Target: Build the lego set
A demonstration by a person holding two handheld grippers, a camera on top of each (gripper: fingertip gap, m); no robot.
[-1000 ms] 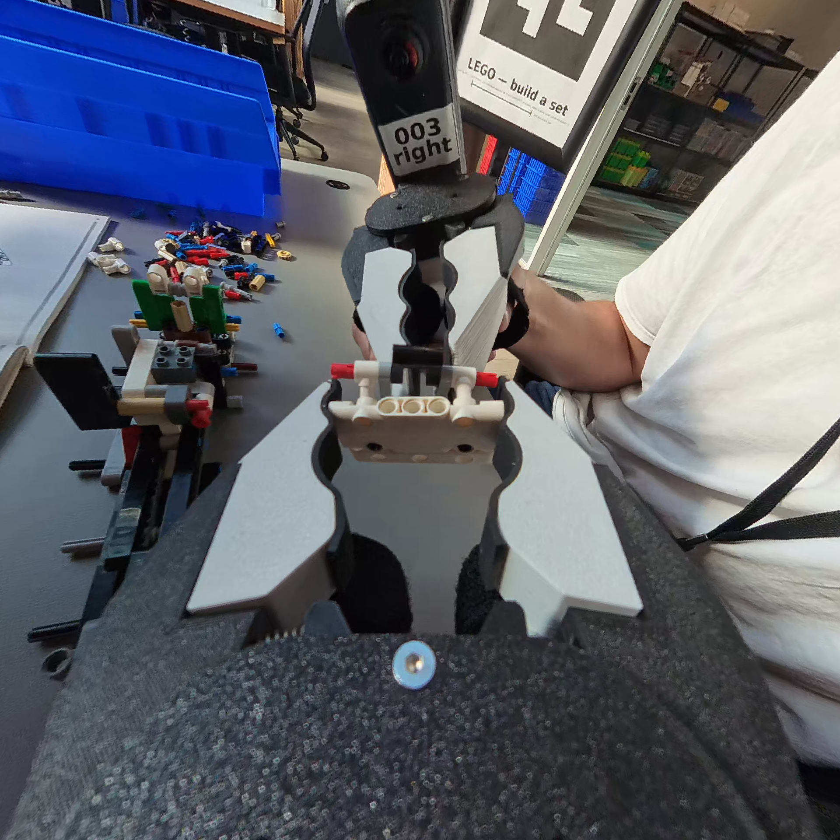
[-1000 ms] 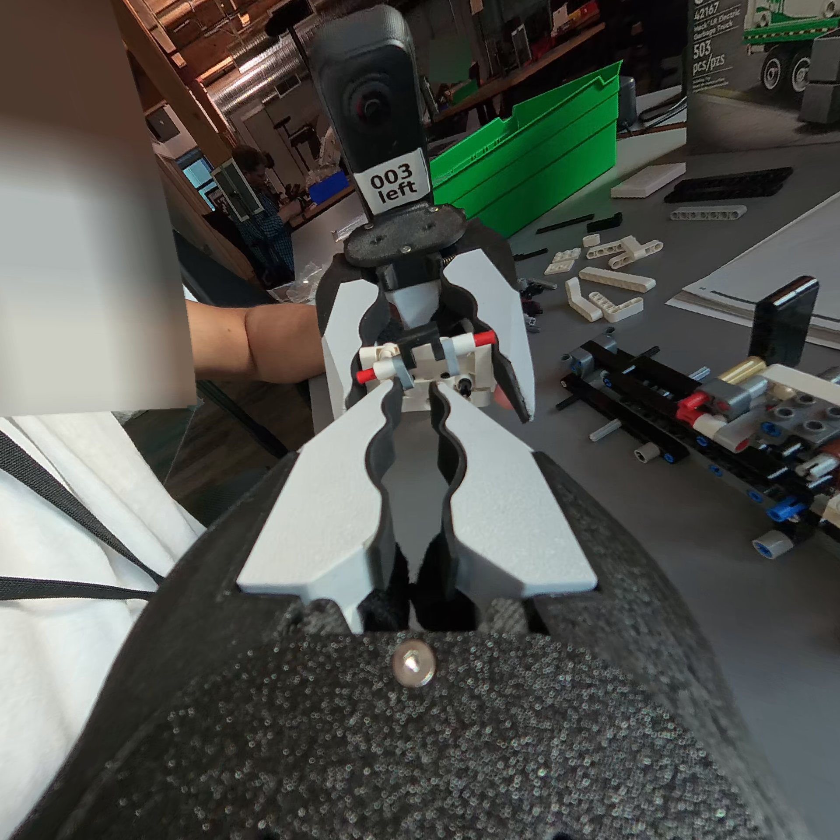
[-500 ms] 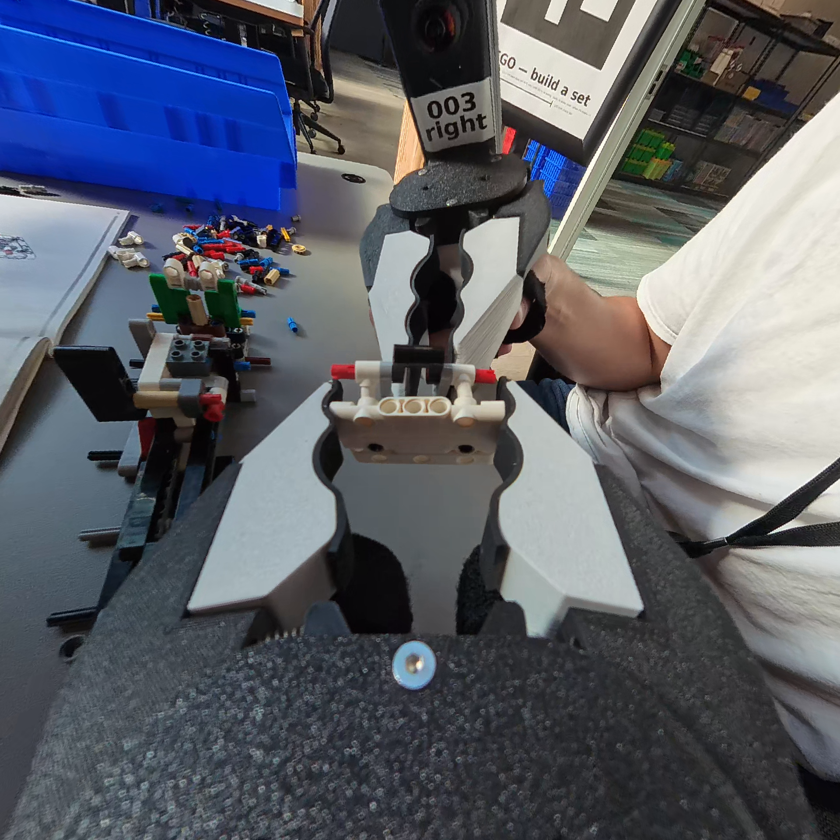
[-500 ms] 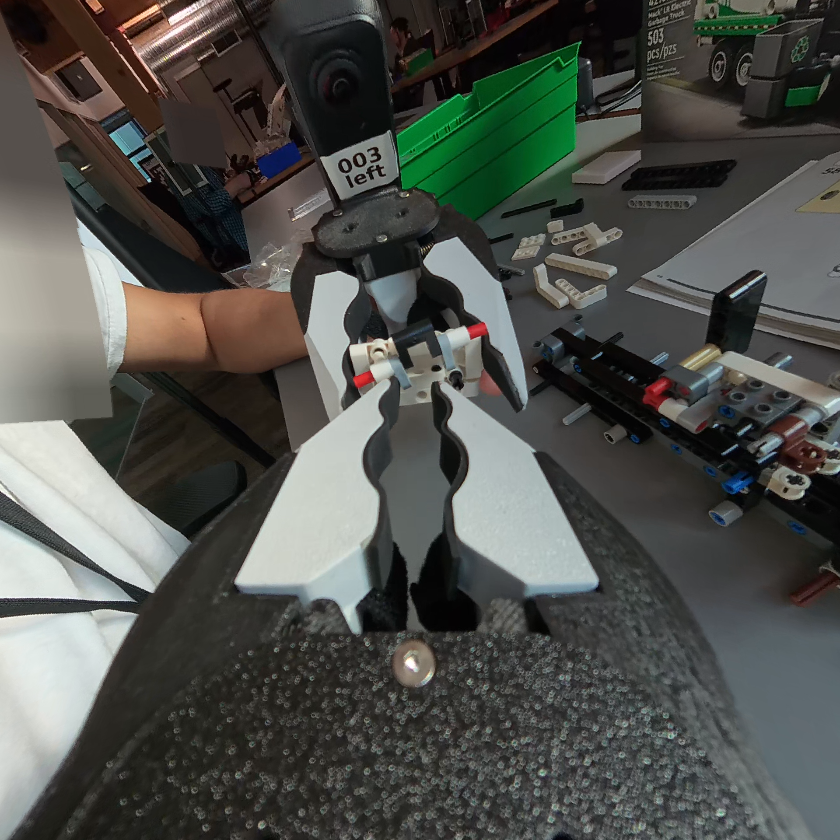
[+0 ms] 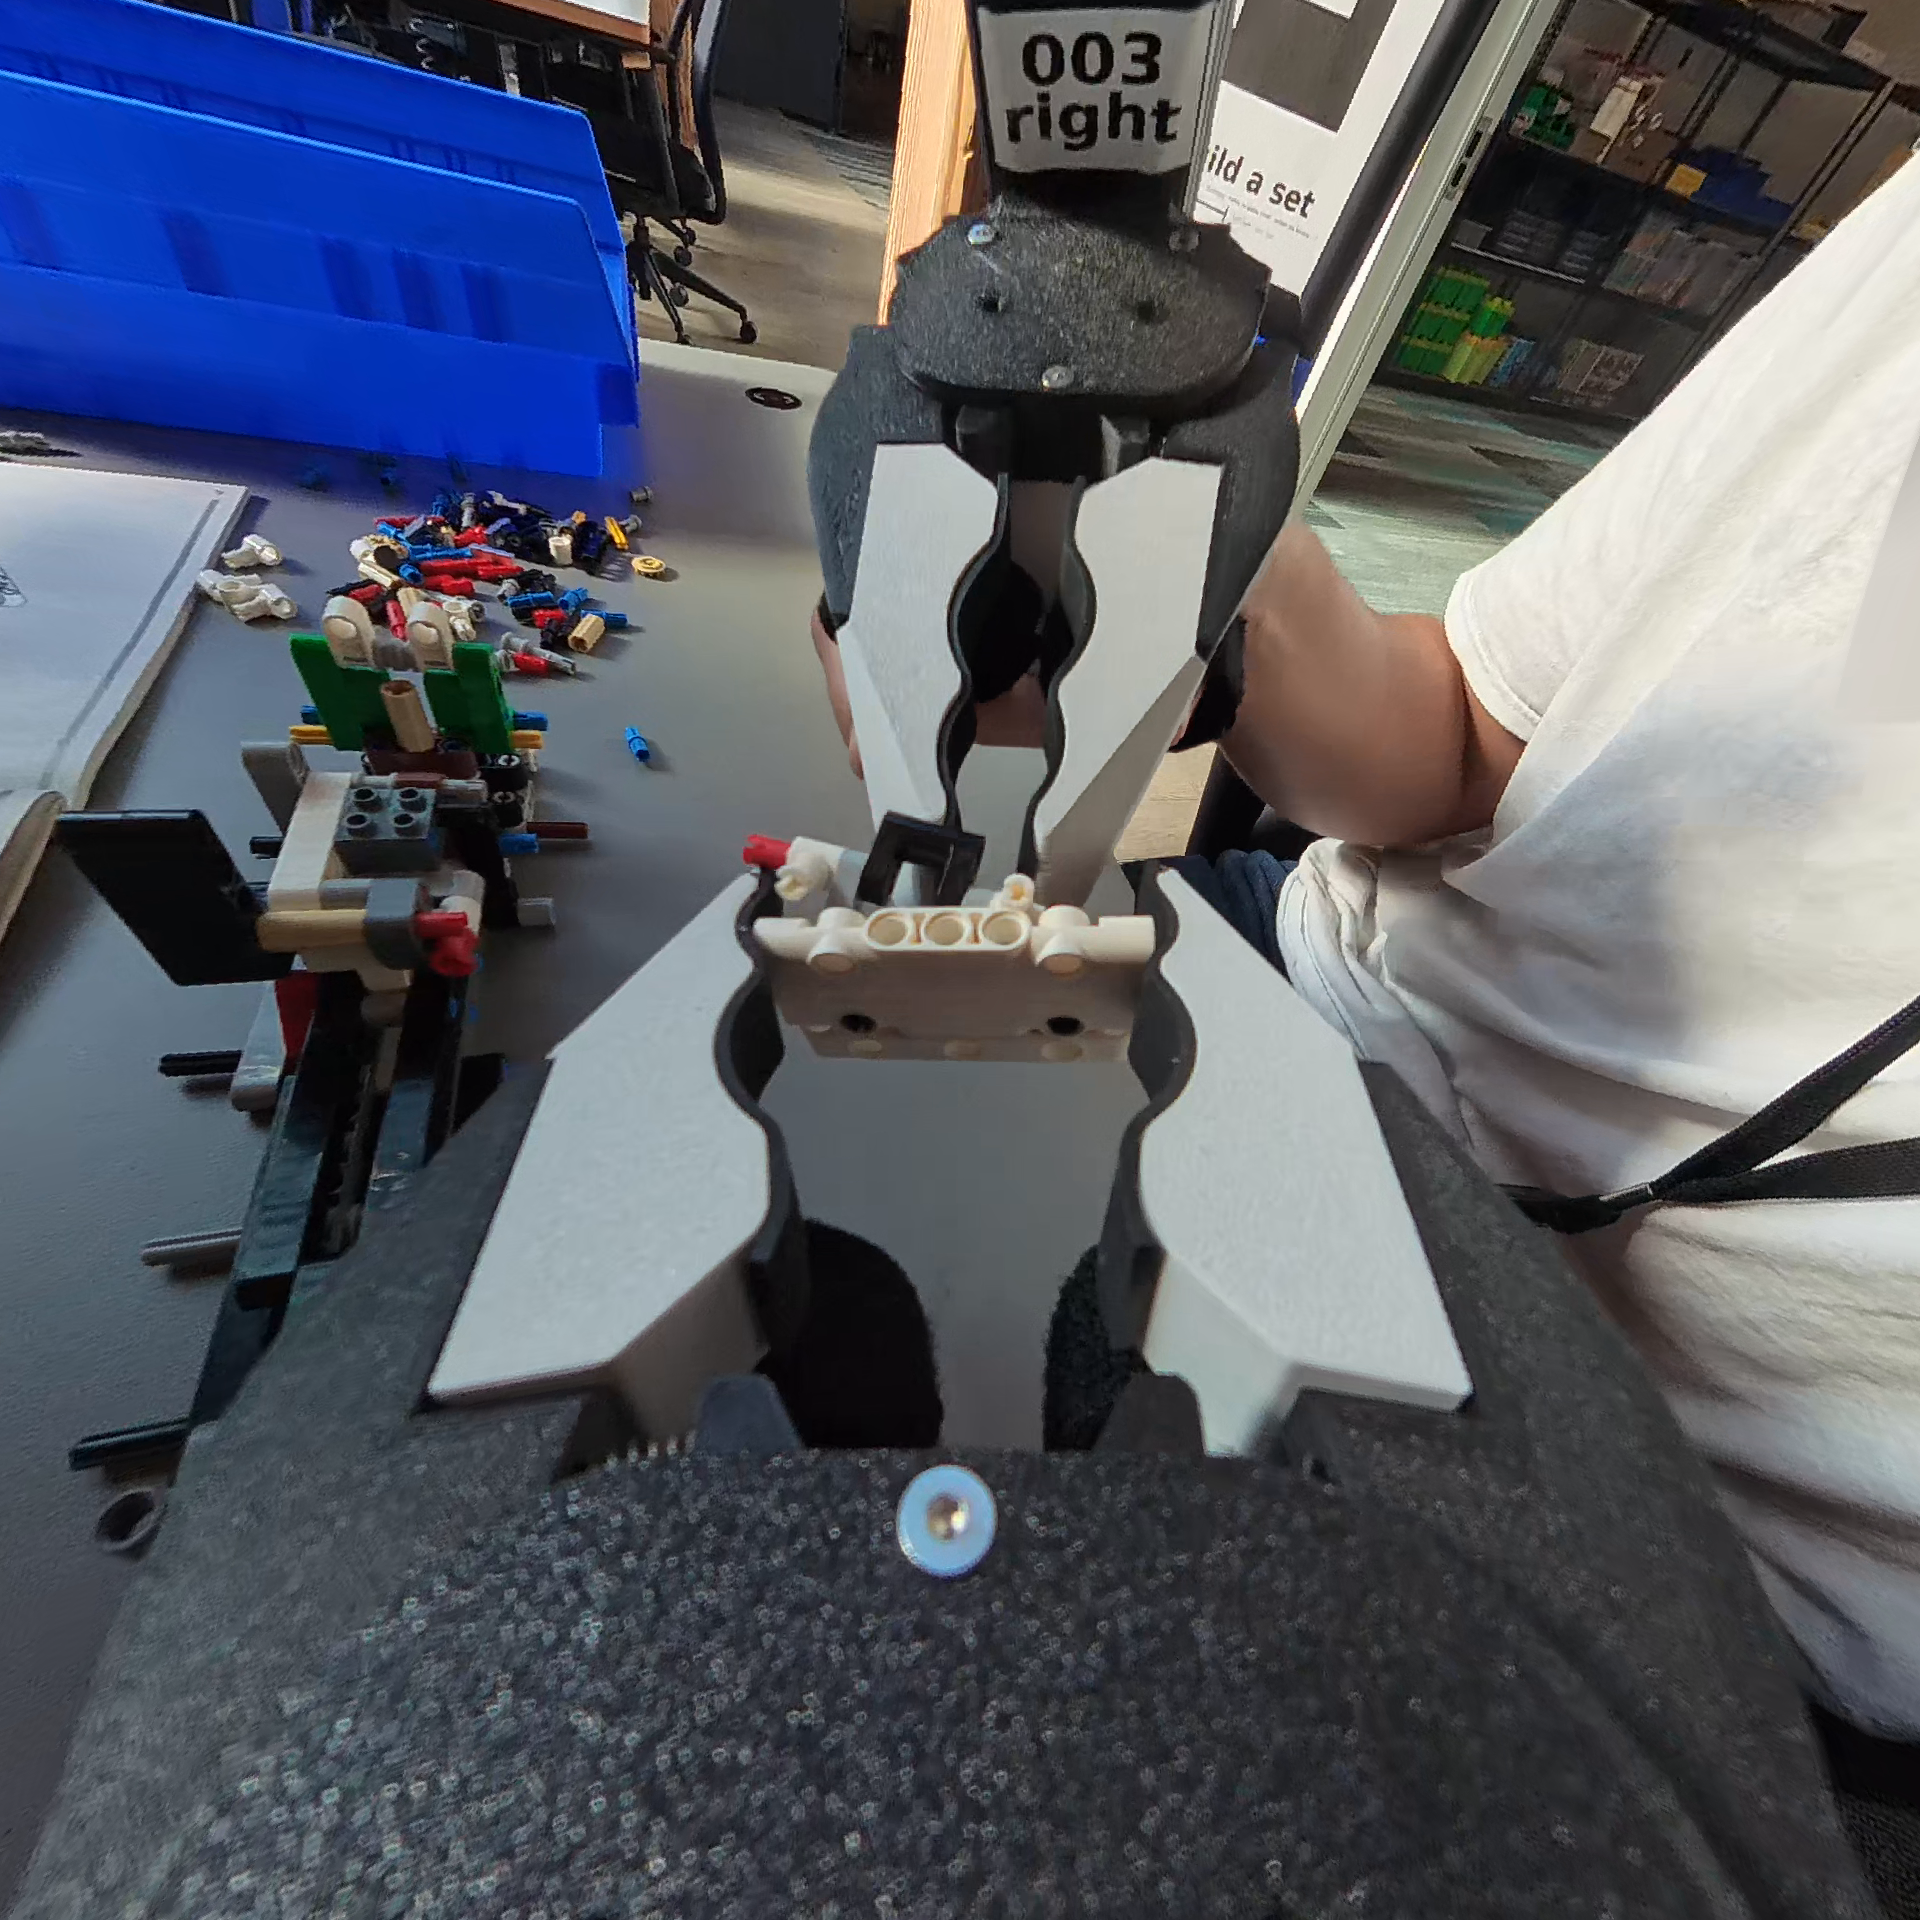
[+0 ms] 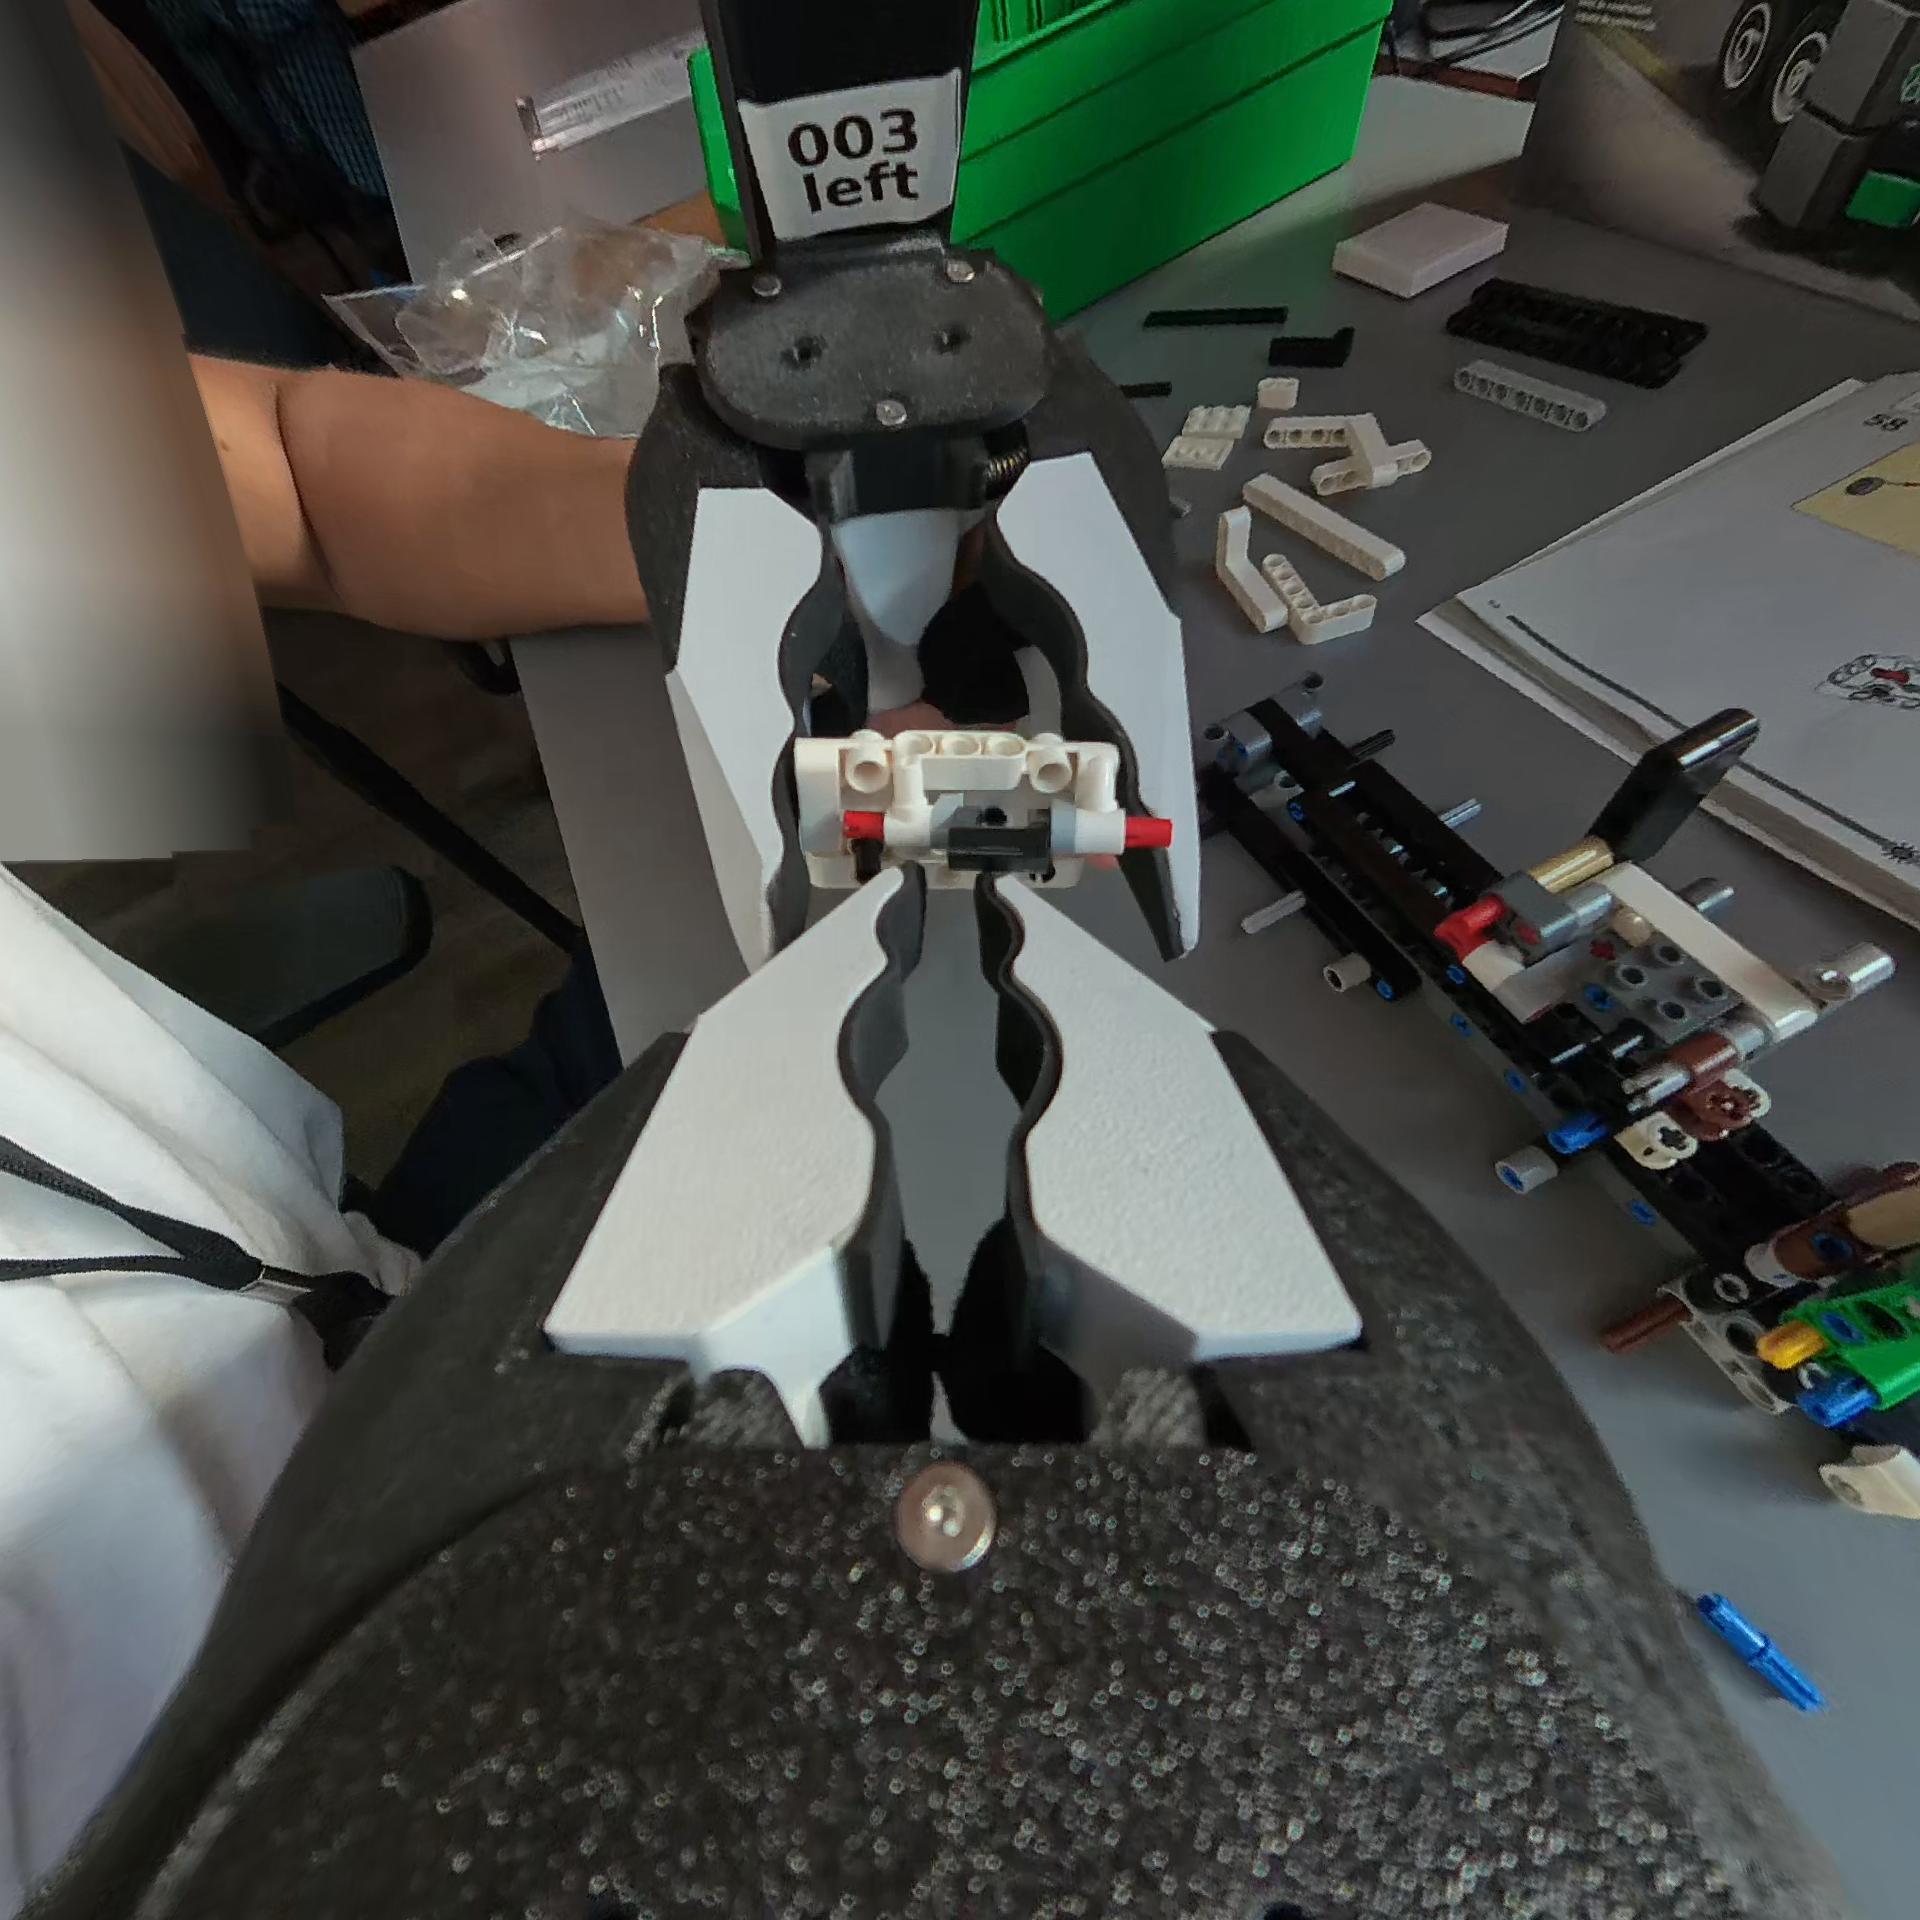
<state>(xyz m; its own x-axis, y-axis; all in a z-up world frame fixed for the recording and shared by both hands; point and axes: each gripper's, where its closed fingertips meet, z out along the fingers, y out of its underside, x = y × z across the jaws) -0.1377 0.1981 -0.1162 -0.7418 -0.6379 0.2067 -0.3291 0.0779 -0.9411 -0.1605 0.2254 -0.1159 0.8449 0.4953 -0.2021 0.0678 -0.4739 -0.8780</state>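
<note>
The left gripper (image 5: 951, 971) clamps the white brick assembly (image 5: 951, 977) by its two ends. The right gripper (image 6: 940, 883), nearly closed, meets its black piece (image 6: 992, 847); contact is unclear. Judged light, rigid, prone to separating.

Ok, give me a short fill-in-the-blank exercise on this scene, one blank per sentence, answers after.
1. The left gripper clamps a small ____-coloured brick assembly.
2. The storage bin behind the loose pieces is ____.
3. The axle through the assembly has ____ ends.
4. The right gripper is at the assembly's ____ piece.

Answers: white; blue; red; black
</note>
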